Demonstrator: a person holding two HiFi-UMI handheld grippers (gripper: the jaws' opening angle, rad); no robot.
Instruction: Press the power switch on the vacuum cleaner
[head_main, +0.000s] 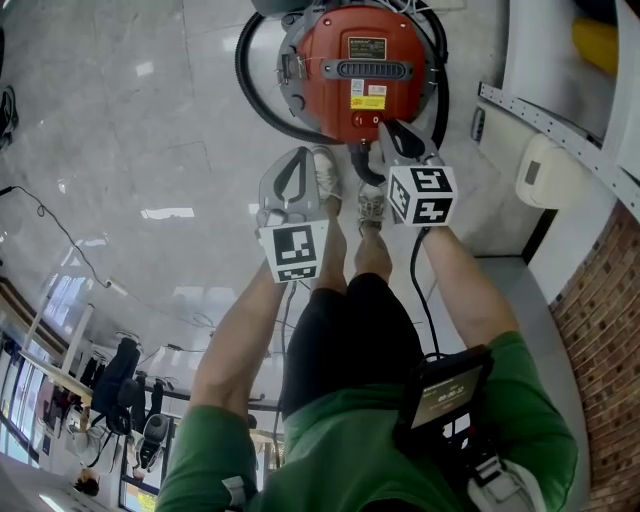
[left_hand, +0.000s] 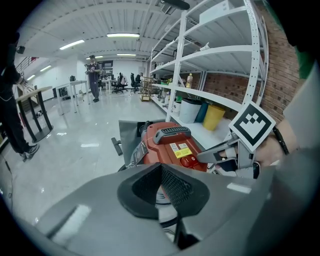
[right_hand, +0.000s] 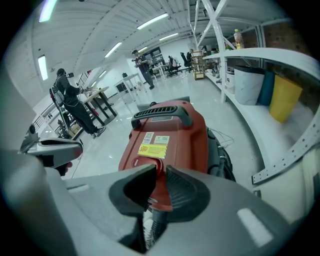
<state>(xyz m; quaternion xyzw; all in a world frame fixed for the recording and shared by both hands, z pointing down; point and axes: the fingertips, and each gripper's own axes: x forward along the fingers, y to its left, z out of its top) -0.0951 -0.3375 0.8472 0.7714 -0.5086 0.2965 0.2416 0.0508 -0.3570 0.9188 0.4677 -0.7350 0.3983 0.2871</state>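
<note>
A red vacuum cleaner (head_main: 355, 70) with a black carry handle (head_main: 372, 70) stands on the floor ahead of the person's feet. Its red power switch (left_hand: 189, 161) sits on the near top edge, below a yellow label (left_hand: 178, 153). My right gripper (head_main: 387, 128) is shut and points down at that edge. In the left gripper view its tip (left_hand: 199, 157) lies right beside the switch; I cannot tell whether it touches. In the right gripper view the jaws (right_hand: 161, 169) cover the switch. My left gripper (head_main: 297, 158) is shut on nothing, held left of and short of the vacuum cleaner (left_hand: 167, 145).
A black hose (head_main: 247, 85) loops round the vacuum's left side. White shelving (head_main: 560, 130) and a brick wall (head_main: 605, 330) run along the right, with a yellow bin (right_hand: 282, 97) and a white bin (right_hand: 248, 85) under the shelves. The person's shoes (head_main: 327, 175) are just behind the grippers. Glossy floor (head_main: 130, 130) spreads left.
</note>
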